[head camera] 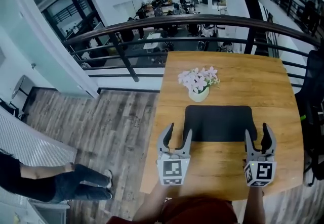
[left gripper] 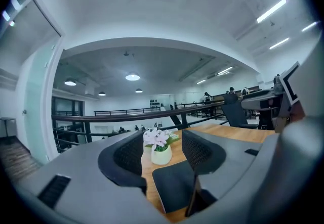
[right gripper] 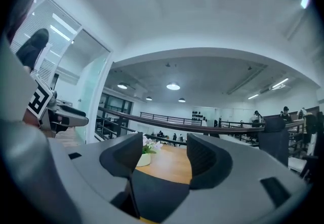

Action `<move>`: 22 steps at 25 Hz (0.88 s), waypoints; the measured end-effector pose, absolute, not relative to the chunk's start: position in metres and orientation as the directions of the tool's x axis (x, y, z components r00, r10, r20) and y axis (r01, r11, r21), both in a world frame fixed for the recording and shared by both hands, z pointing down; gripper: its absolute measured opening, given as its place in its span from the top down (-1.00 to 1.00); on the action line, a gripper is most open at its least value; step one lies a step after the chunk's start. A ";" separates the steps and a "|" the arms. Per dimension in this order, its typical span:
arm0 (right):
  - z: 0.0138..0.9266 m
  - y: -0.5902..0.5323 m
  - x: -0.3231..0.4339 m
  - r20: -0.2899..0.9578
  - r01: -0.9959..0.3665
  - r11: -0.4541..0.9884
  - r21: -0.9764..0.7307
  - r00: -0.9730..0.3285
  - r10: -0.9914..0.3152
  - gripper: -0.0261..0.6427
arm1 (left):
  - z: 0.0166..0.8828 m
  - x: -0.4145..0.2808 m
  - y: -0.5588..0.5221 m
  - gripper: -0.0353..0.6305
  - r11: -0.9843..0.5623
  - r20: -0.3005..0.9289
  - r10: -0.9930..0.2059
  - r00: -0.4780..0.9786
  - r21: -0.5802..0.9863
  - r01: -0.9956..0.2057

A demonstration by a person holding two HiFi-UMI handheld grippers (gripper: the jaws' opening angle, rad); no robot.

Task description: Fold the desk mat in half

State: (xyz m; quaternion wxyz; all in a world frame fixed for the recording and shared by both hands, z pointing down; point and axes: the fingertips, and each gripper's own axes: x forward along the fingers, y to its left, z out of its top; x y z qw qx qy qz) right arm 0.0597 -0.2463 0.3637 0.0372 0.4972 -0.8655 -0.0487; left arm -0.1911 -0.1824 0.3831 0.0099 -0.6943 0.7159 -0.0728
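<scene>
Black desk mat (head camera: 218,123) flat on wooden table (head camera: 273,81); left claw (head camera: 179,128), right claw (head camera: 257,129) both open, nothing pinched.

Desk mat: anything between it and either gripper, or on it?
Nothing visible. Left gripper and right gripper face the bare black rectangular desk mat; a white pot of pink flowers stands at its far edge.

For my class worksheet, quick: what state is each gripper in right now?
Left gripper: open, nothing between its jaws.
Right gripper: open, nothing between its jaws.
</scene>
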 end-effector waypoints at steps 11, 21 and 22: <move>0.358 -0.232 0.061 0.005 -0.851 0.508 0.132 -0.512 -0.859 0.14 | 0.372 -0.187 -0.168 0.14 0.035 0.051 -0.998 -0.042 -0.134 -0.990; 0.354 -0.220 0.056 -0.018 -0.839 0.527 0.136 -0.534 -0.845 0.65 | 0.366 -0.181 -0.160 0.66 0.031 0.027 -0.999 -0.035 -0.150 -0.988; 0.352 -0.219 0.057 -0.023 -0.841 0.524 0.133 -0.531 -0.847 0.71 | 0.365 -0.180 -0.159 0.73 0.028 0.022 -0.999 -0.032 -0.152 -0.988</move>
